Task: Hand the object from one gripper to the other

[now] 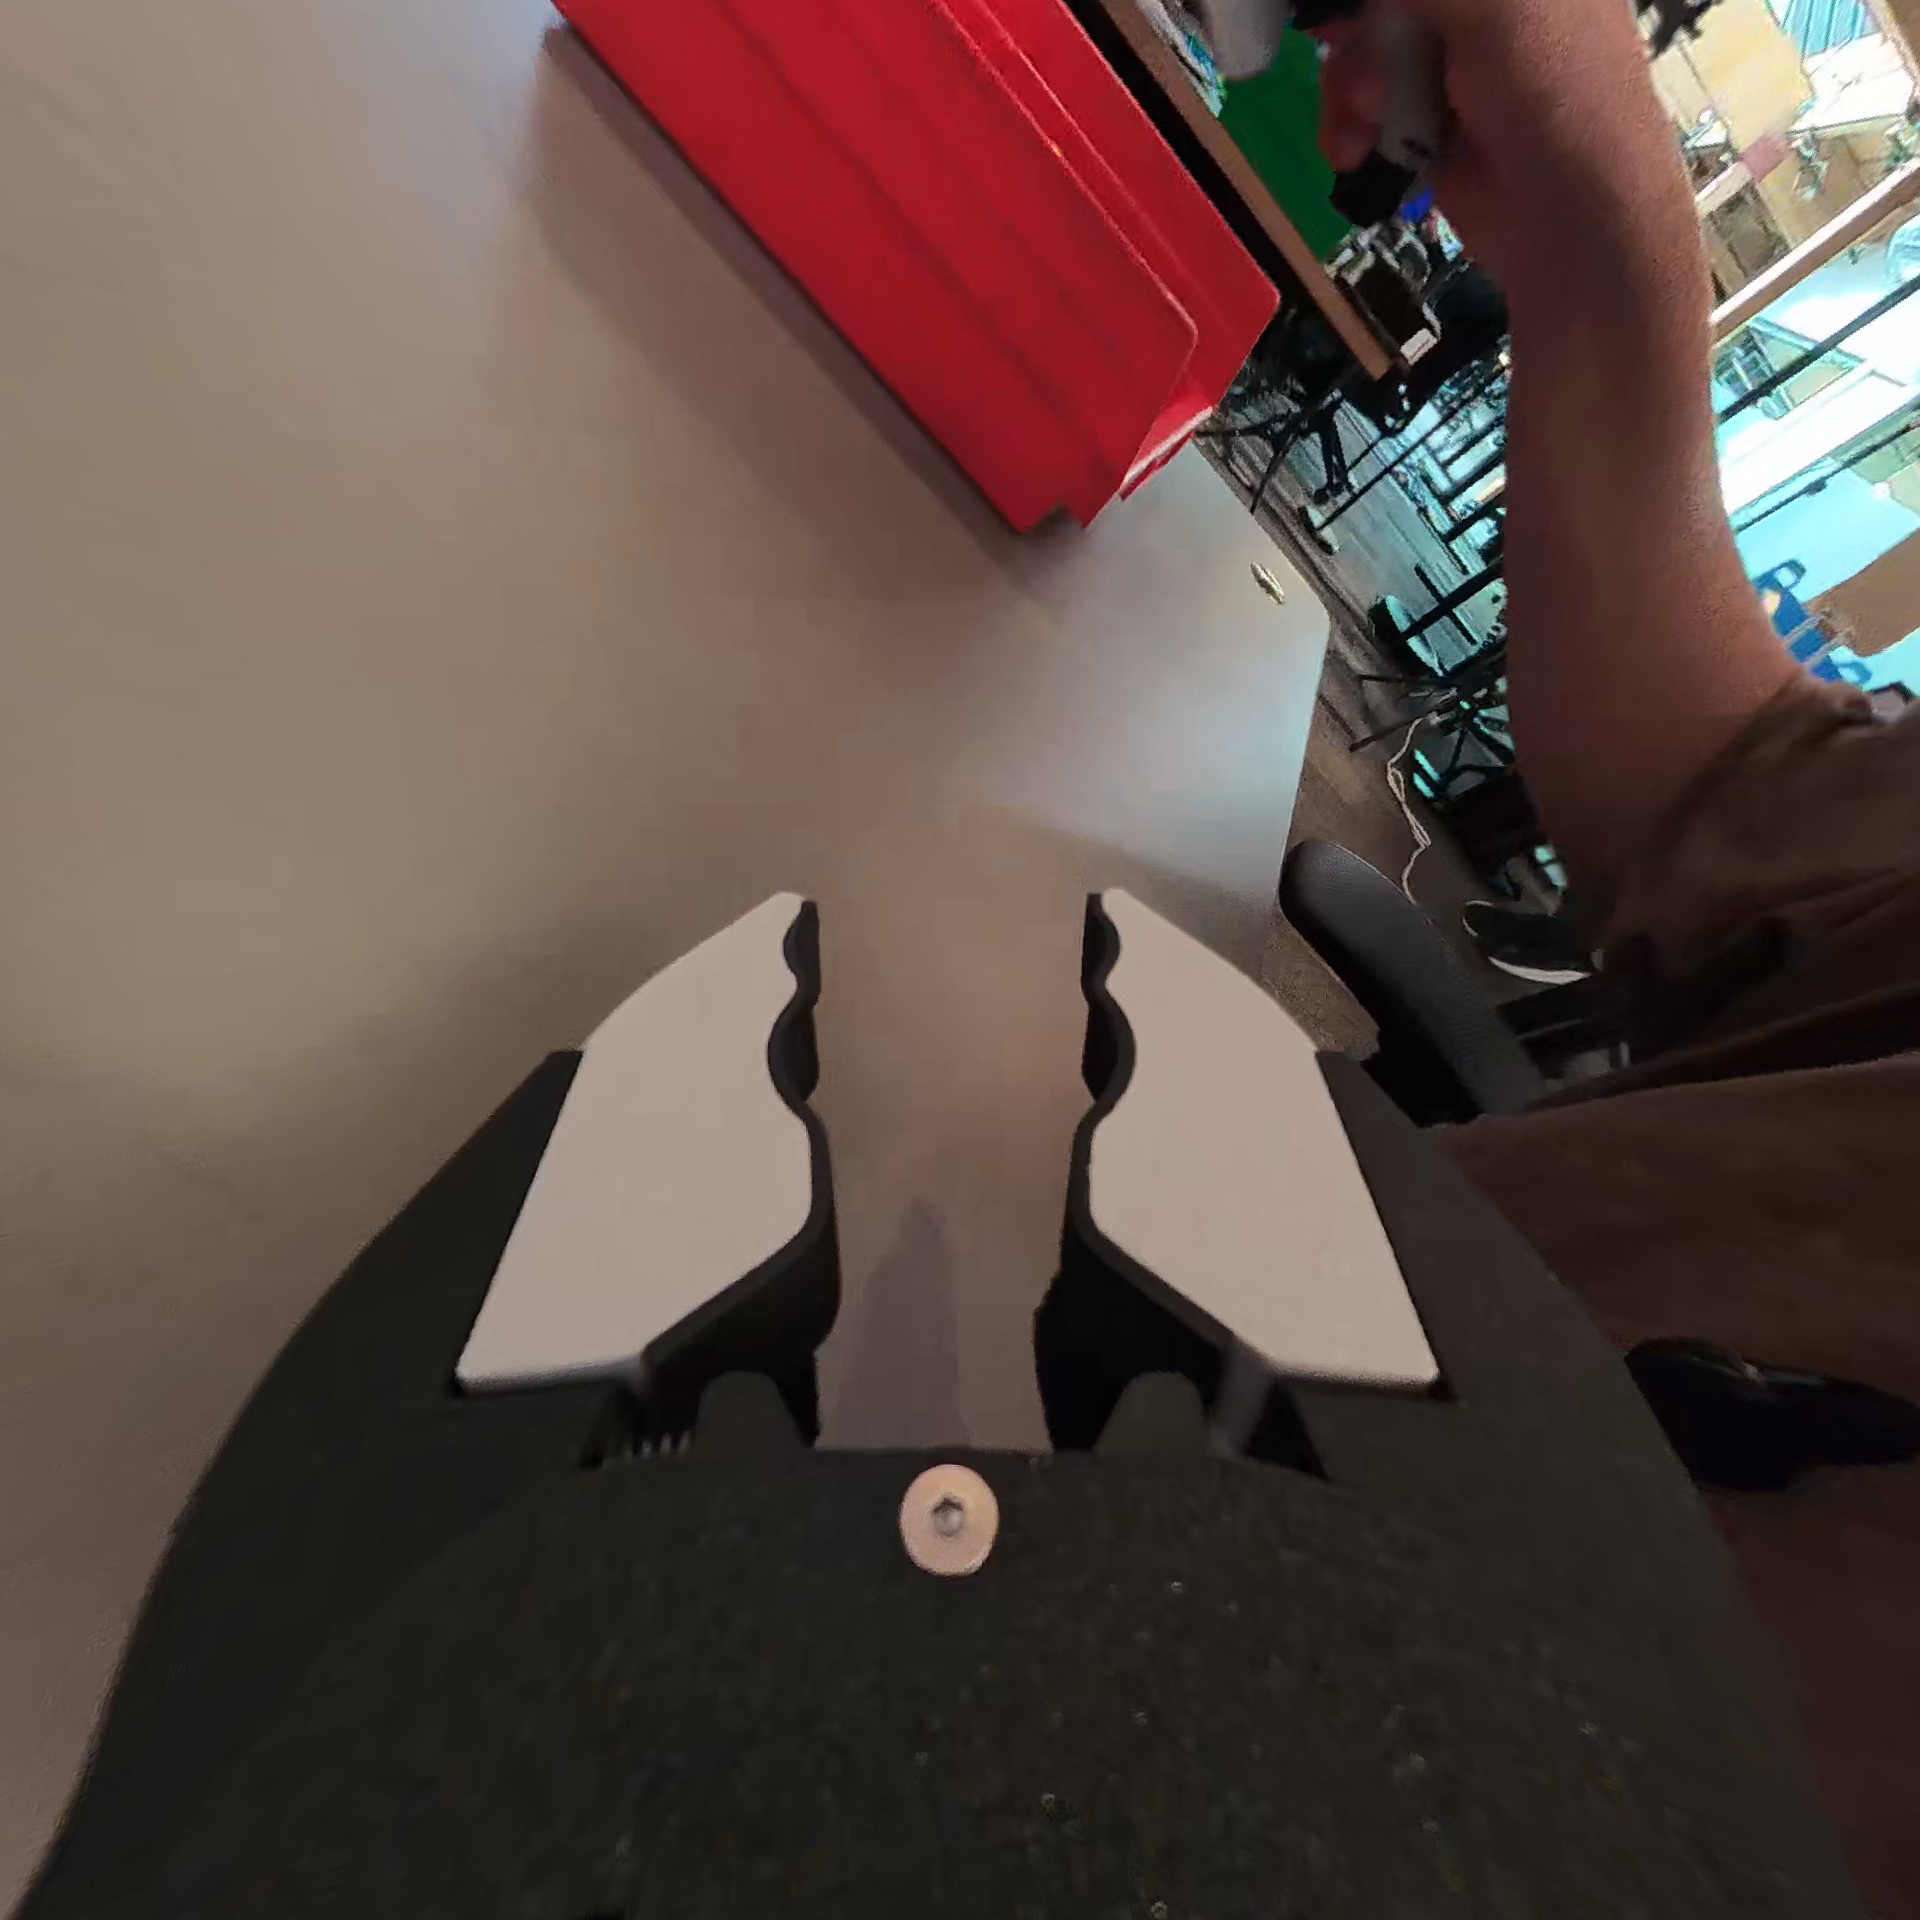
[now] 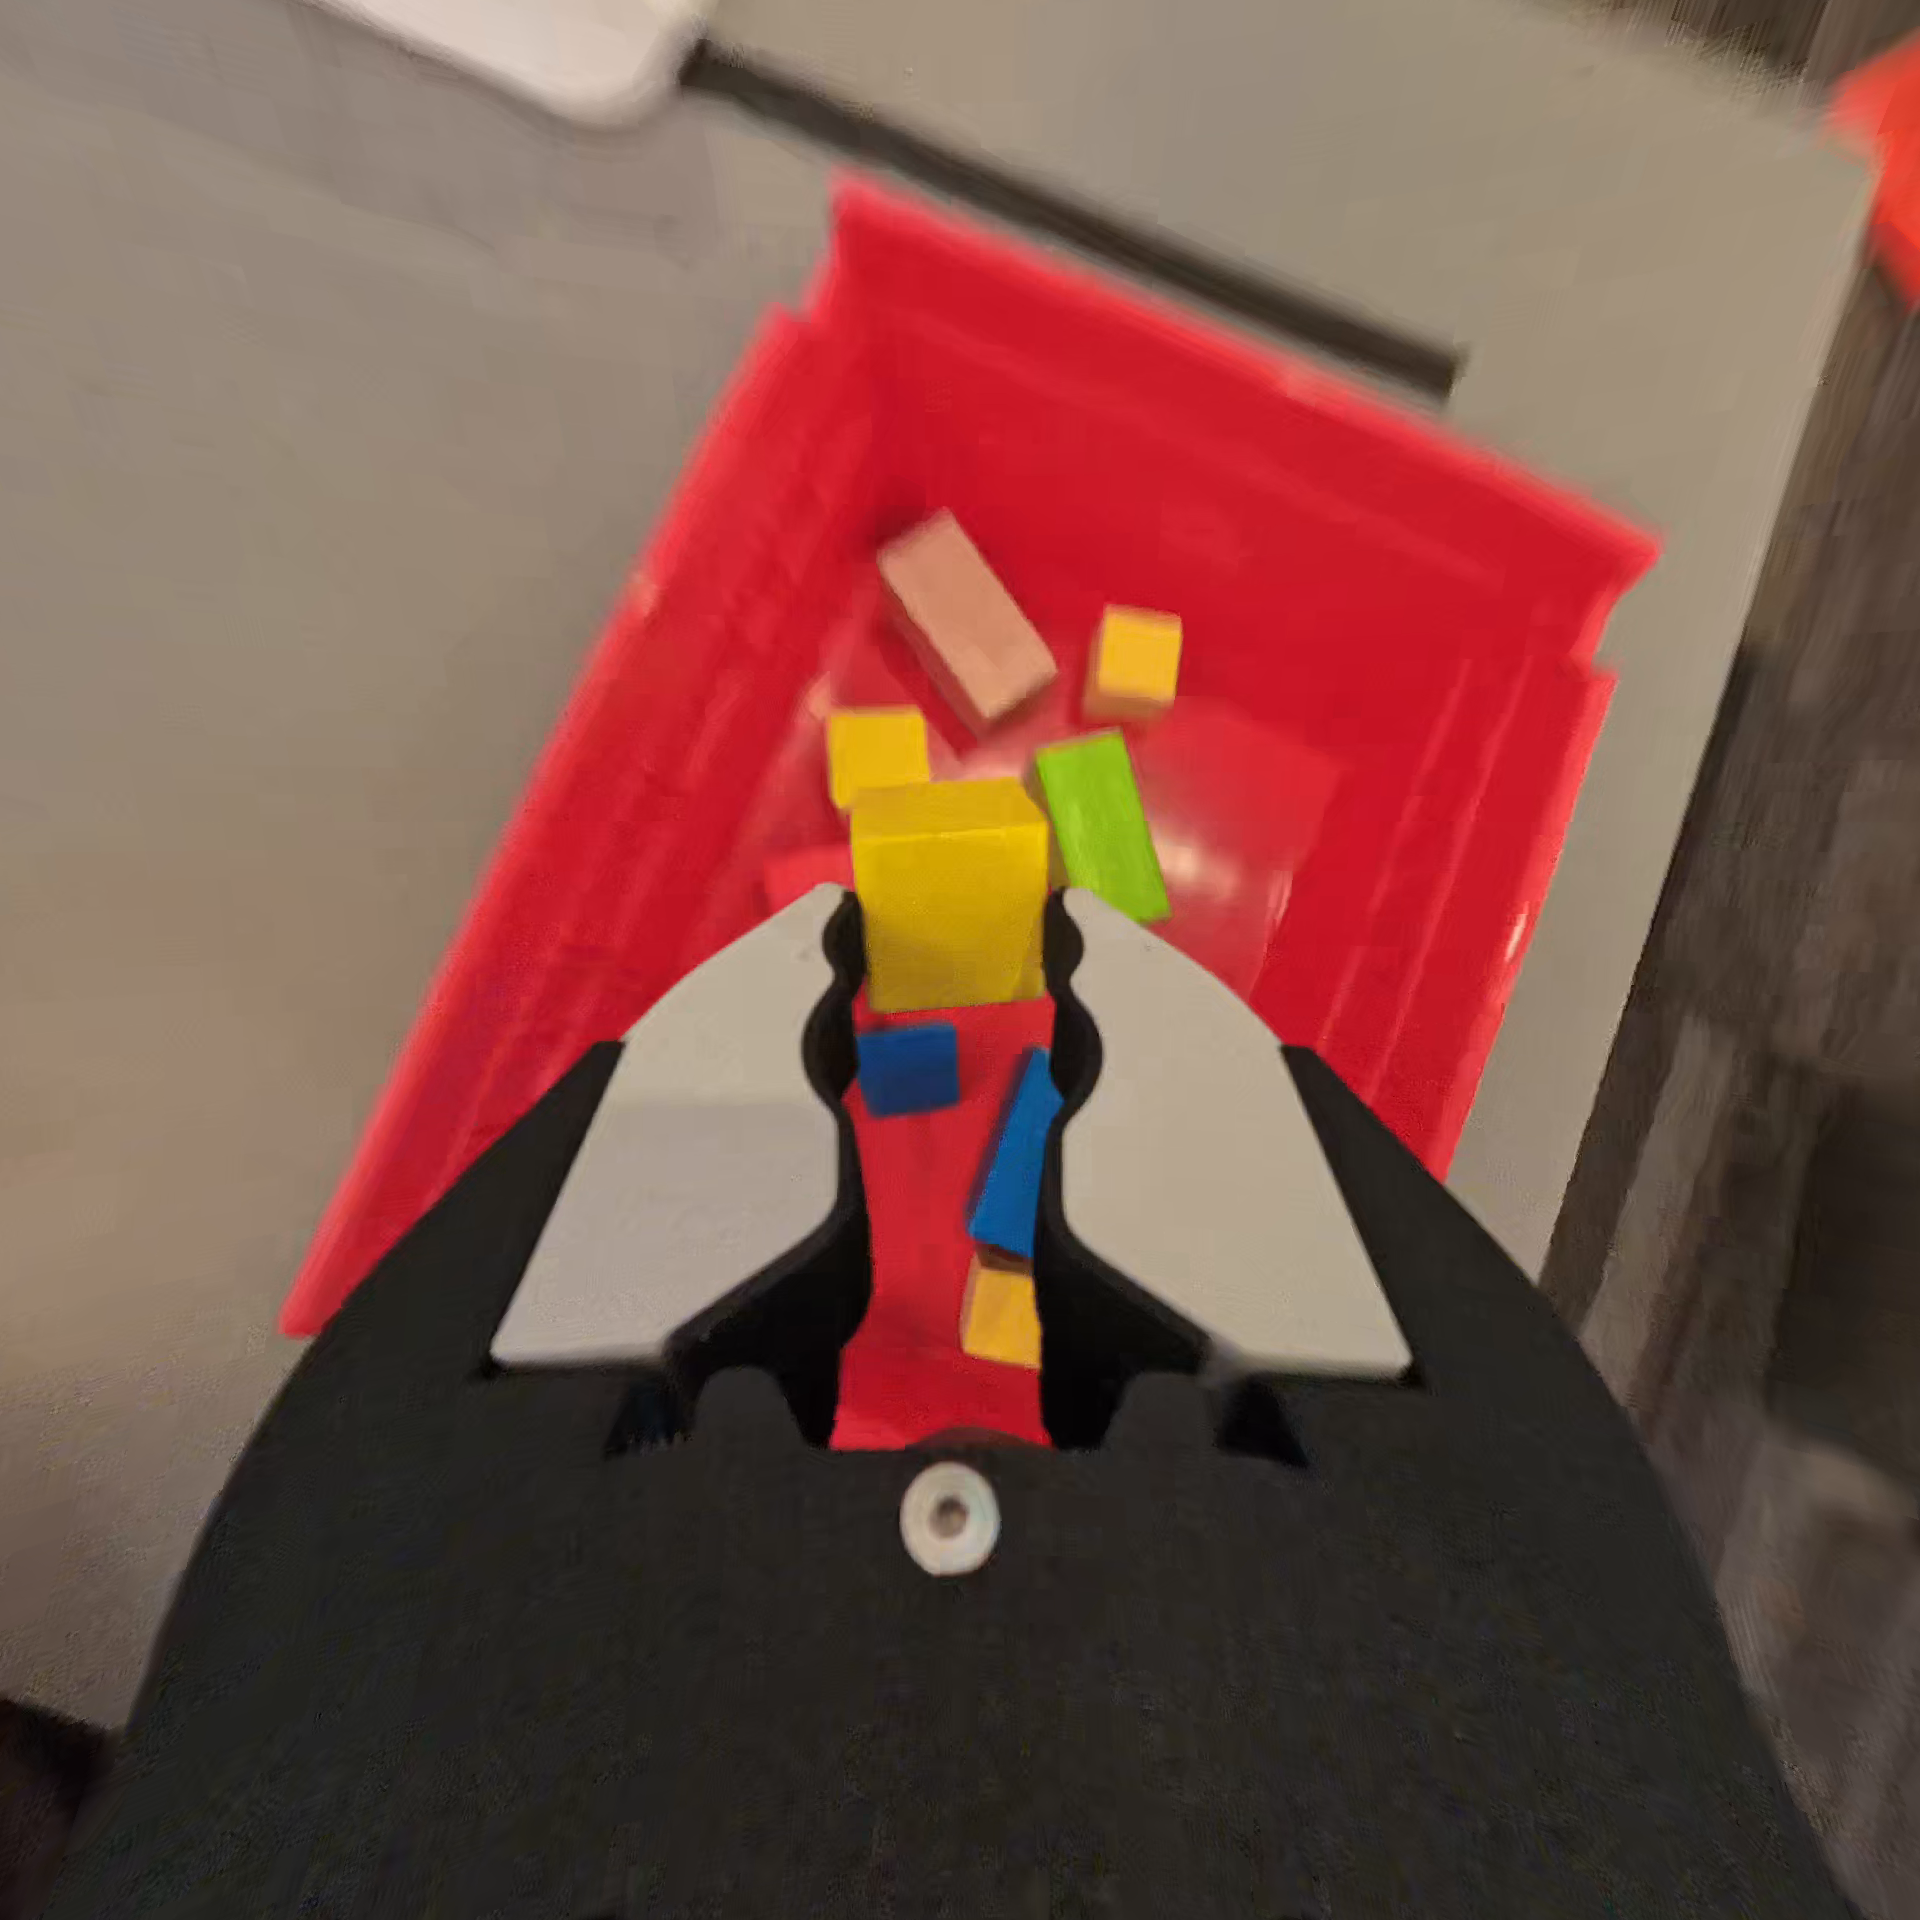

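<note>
A pale grey tabletop fills the scene. On the left, the left gripper hovers over bare table, fingers spread and empty, the red bin beyond it. To the right, the right gripper pinches a yellow block at its fingertips above the bin's loose blocks. A clean handover likely means presenting the block's free end squarely, releasing only once the left clamps.
</note>
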A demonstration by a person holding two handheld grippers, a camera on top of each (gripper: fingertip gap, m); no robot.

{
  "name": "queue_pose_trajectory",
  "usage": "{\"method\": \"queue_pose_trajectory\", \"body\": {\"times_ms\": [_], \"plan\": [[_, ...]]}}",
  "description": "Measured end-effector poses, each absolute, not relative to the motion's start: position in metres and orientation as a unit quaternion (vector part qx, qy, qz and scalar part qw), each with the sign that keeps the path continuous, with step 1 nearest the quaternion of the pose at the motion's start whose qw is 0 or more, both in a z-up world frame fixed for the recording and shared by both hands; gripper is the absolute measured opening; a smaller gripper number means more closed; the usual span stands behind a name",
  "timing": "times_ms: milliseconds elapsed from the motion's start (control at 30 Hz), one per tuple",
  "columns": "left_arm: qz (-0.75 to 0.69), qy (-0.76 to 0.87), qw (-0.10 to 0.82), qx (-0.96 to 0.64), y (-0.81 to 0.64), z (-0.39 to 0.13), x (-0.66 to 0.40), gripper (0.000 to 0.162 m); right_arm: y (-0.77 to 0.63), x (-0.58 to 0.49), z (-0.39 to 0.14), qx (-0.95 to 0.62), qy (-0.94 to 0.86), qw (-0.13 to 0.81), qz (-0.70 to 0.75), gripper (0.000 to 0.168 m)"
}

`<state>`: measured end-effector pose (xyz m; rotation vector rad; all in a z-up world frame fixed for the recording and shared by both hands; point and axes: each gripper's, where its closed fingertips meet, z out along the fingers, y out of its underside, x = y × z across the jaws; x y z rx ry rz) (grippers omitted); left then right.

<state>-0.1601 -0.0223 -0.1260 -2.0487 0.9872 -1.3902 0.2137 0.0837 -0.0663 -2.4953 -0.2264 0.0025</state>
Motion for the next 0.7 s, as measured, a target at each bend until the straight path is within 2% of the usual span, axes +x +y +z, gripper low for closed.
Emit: {"method": "queue_pose_trajectory", "body": {"times_ms": [300,433,700], "plan": [[-0.494,0.364,0.242,-0.752,-0.017,-0.132,-0.170,0.048,0.072,0.276,-0.151,-0.997,0.051,0.063,-0.017,0.034],[-0.514,0.348,0.231,-0.749,-0.016,-0.129,-0.173,0.048,0.070,0.278,-0.175,-0.998,0.048,0.018,-0.030,0.034],[-0.494,0.364,0.225,-0.757,-0.018,-0.138,-0.172,0.049,0.069,0.287,-0.186,-0.995,0.035,-0.008,-0.093,0.034]]}}
